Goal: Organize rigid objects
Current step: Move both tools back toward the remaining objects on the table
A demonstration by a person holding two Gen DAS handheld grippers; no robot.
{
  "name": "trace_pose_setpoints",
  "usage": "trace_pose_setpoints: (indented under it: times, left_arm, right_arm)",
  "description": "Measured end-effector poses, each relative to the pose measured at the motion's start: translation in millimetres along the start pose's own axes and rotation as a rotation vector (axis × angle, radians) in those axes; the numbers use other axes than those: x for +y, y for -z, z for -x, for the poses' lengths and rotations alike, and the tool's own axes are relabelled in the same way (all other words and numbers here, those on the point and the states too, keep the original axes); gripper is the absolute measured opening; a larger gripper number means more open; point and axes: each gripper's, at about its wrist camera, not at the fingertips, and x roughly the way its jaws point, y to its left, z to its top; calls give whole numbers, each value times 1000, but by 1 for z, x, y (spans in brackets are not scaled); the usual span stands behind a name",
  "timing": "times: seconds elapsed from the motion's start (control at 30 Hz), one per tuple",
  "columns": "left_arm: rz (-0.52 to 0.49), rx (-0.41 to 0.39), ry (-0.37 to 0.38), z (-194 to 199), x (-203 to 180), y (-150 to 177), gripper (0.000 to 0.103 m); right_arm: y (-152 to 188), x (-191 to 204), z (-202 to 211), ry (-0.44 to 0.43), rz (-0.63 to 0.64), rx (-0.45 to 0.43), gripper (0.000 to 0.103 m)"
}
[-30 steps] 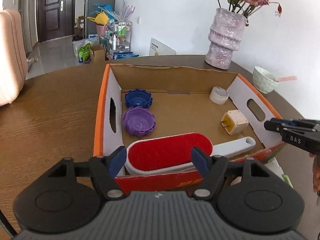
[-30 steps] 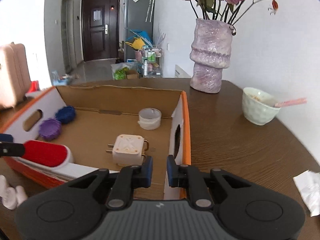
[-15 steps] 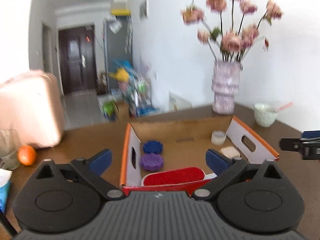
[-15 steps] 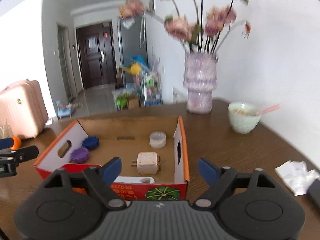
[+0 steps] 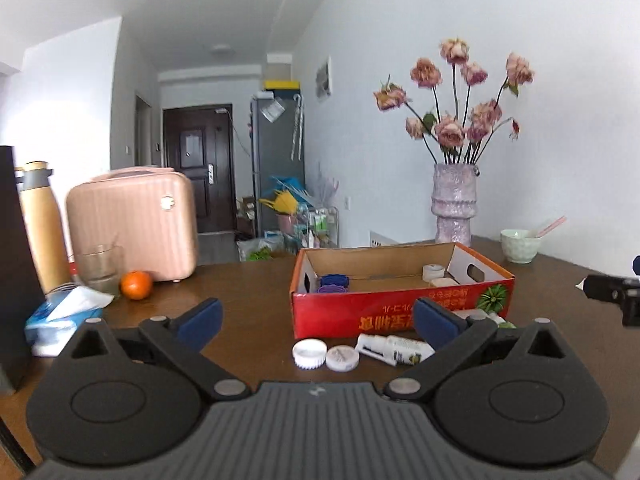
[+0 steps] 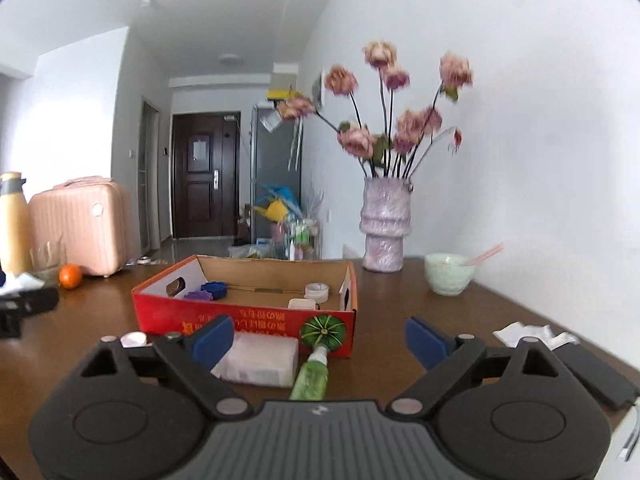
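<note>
Left hand-held gripper (image 5: 316,314) and right hand-held gripper (image 6: 320,338): both gaped wide, empty; cardboard box (image 5: 400,312) lay ahead on tabletop (image 5: 248,292).

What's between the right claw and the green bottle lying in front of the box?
Nothing visible. The right claw is open, and the green bottle lies on the table just ahead of it, cap toward the red box. A white pack lies beside the bottle, on its left.

yellow upside-down characters on red box (image 5: 400,312) front, not legible
</note>
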Motion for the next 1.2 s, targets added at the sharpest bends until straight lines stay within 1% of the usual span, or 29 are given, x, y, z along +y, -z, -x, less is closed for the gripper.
trace_pose_setpoints:
  times: [0.03, 0.13, 0.2, 0.27, 0.3, 0.37, 0.43, 0.5, 0.7, 0.8, 0.87, 0.93, 1.0, 1.07, 1.1, 1.17, 1.2]
  left_arm:
    - [10, -3, -9, 11, 1, 5, 103]
    - [38, -12, -27, 39, 6, 18, 103]
    - [25, -13, -30, 54, 6, 27, 103]
    - [13, 0, -34, 64, 6, 33, 103]
    - [11, -2, -32, 67, 6, 36, 103]
    - [7, -5, -22, 72, 5, 40, 103]
    - [1, 3, -8, 69, 2, 42, 103]
    - [-2, 24, -8, 60, 0, 43, 103]
    - [-20, 69, 6, 38, -2, 45, 103]
    - [-47, 96, 11, 16, 1, 39, 103]
    - [-38, 113, 32, -7, 5, 30, 103]
    - [-25, 126, 27, -29, 6, 19, 103]
    - [-34, 127, 48, -53, 3, 10, 103]
    - [-36, 147, 71, -79, 2, 5, 103]
    - [-31, 158, 78, -89, 2, 3, 103]
    - [-23, 198, 83, -113, 4, 1, 103]
    - [-22, 204, 102, -121, 6, 0, 103]
  right_arm:
    - [6, 0, 9, -5, 0, 5, 99]
    - [20, 1, 31, 1, -17, -1, 99]
    - [31, 4, 49, 15, -3, -31, 99]
    - [42, 7, 64, 19, 23, -33, 100]
    - [46, 8, 69, 22, 23, -20, 100]
    - [53, 9, 77, 27, 1, -4, 100]
    - [54, 9, 74, 11, -15, 10, 100]
    - [54, 10, 69, -12, -16, 21, 100]
    - [61, 5, 47, -14, -43, 76, 100]
    - [60, 3, 29, -25, -24, 112, 98]
    - [58, 2, 14, -24, -15, 110, 98]
    - [53, 0, -7, -24, -7, 130, 98]
    - [46, -4, -25, -39, -32, 131, 96]
    - [40, -9, -43, -37, -66, 129, 95]
    - [36, -11, -53, -26, -79, 149, 92]
    - [33, -12, -68, -13, -93, 180, 90]
    - [31, -11, -74, 0, -98, 194, 90]
